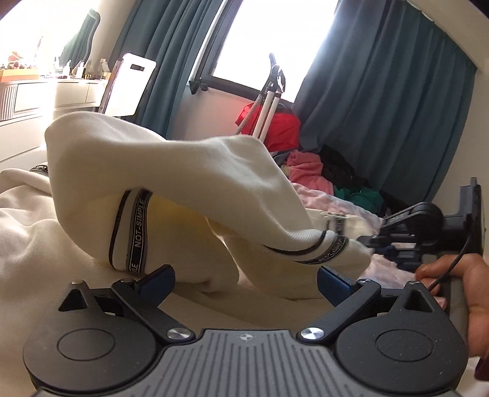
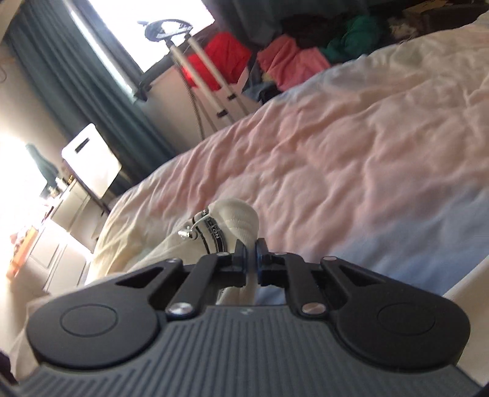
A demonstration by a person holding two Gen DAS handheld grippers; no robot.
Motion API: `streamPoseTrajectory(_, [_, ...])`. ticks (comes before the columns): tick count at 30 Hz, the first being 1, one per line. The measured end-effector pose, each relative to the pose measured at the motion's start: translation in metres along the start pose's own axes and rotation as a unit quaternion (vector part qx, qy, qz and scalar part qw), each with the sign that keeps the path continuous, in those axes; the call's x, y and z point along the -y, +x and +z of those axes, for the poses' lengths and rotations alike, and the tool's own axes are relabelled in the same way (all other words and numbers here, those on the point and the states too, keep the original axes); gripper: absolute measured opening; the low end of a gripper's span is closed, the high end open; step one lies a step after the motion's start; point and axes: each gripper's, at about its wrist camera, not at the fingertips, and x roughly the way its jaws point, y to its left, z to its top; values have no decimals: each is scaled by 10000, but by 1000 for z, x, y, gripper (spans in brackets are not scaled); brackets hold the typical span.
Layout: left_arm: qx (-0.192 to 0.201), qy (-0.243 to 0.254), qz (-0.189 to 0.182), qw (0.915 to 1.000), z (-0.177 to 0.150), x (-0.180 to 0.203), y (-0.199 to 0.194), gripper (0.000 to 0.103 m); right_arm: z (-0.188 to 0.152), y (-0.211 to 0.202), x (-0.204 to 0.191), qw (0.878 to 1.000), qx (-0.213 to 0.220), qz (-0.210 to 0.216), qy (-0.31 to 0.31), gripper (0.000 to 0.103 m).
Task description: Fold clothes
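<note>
Cream-white knit garment with black "NOT-SIMPLE" banding (image 1: 189, 183) arches mid-frame over pale pink bed cover (image 2: 351, 146). Right gripper (image 2: 250, 253) fingers pinched on its banded cuff, lifted at frame right in the left view. Left gripper (image 1: 246, 279) fingers spread wide, holding nothing, directly below the raised span. Garment's long axis runs left-right across left gripper; nearest free band hangs just above its left finger (image 1: 159, 276).

The left wrist view sits low over the bed (image 1: 36, 244), facing the window (image 1: 275, 39) past a close white garment (image 1: 183, 171); the right wrist view, tilted, skims the bed (image 2: 351, 152) toward that window (image 2: 137, 27); both share the clothes pile (image 1: 305, 171) (image 2: 290, 64).
</note>
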Motion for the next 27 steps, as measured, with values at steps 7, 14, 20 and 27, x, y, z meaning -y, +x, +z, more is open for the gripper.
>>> streamPoseTrajectory(7, [34, 339, -54, 9994, -7, 17, -1, 100, 83, -73, 120, 9795, 1597, -1194, 297, 9])
streamPoseTrajectory(14, [-308, 651, 211, 9972, -22, 37, 23, 100, 55, -79, 235, 9688, 1678, -1390, 1180, 6])
streamPoseTrajectory(20, [-512, 635, 431, 9957, -29, 42, 40, 101, 41, -58, 267, 9635, 1351, -1142, 2010, 6])
streamPoseTrajectory(27, [-564, 727, 545, 9943, -33, 47, 48, 101, 32, -59, 271, 9679, 1173, -1172, 1889, 7])
